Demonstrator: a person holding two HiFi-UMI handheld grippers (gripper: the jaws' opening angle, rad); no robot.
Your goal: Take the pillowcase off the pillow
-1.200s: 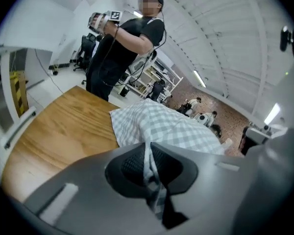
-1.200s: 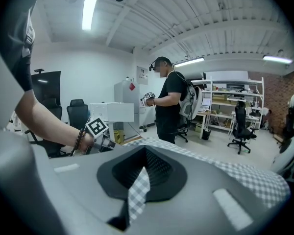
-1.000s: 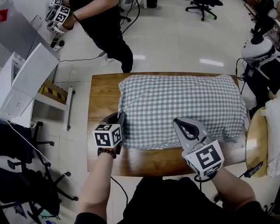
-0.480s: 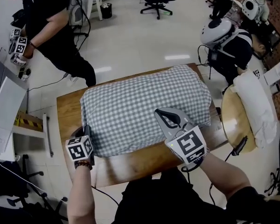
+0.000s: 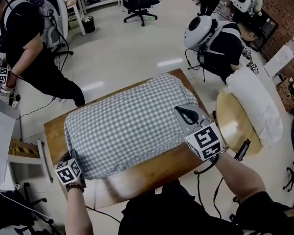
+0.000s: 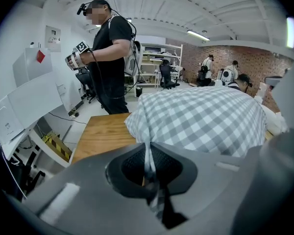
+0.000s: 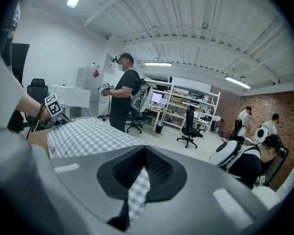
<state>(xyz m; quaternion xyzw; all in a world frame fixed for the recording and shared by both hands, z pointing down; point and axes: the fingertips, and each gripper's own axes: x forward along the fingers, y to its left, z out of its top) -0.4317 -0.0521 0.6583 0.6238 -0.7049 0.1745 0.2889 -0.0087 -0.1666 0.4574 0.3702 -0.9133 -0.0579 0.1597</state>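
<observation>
The pillow in its grey-and-white checked pillowcase (image 5: 122, 126) lies across the wooden table (image 5: 152, 173). My left gripper (image 5: 70, 154) is at the pillow's near left corner. In the left gripper view, this left gripper (image 6: 151, 187) is shut on a fold of the checked pillowcase (image 6: 206, 116). My right gripper (image 5: 183, 111) is at the pillow's near right end. In the right gripper view a strip of the pillowcase (image 7: 137, 190) is pinched in its shut jaws, and the pillow (image 7: 83, 133) stretches away to the left.
A round wooden table (image 5: 235, 126) with a white pillow (image 5: 257, 104) on it stands right of the table. A person in black (image 5: 34, 58) holding marker-cube grippers stands at the far left. Another person with a white helmet (image 5: 210, 33) is behind. A white cabinet (image 5: 0, 136) stands at the left.
My right gripper has slid rightward along the pillow's near edge to its right end. The left gripper has stayed at the near left corner. The head view has swung to the right.
</observation>
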